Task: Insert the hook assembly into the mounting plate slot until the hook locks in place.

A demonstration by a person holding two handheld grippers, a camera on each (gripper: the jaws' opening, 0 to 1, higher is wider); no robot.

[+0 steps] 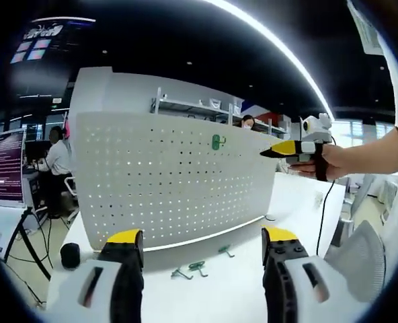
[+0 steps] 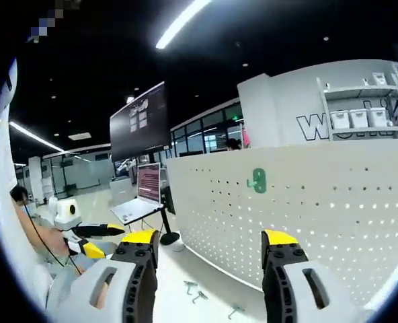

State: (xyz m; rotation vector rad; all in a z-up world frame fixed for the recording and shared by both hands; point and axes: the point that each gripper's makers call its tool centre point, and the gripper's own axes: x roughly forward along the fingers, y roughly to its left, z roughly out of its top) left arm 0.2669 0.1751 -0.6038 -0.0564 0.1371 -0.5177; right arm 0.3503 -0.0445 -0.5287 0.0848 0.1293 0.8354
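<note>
An open-plan office surrounds the white tabletop (image 1: 300, 195). Both sets of jaws stand apart, empty. One green hook (image 1: 218, 142) sits on the pegboard (image 1: 165, 182) ahead, above the jaws; spare hooks (image 1: 197, 266) lie between them. Risk: a misaligned insertion would leave the hook unlocked.

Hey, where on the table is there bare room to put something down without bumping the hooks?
The white table is bare to the right of the pegboard, out toward the cable. It is crowded along the pegboard's foot, where loose green hooks lie between the left gripper jaws.
</note>
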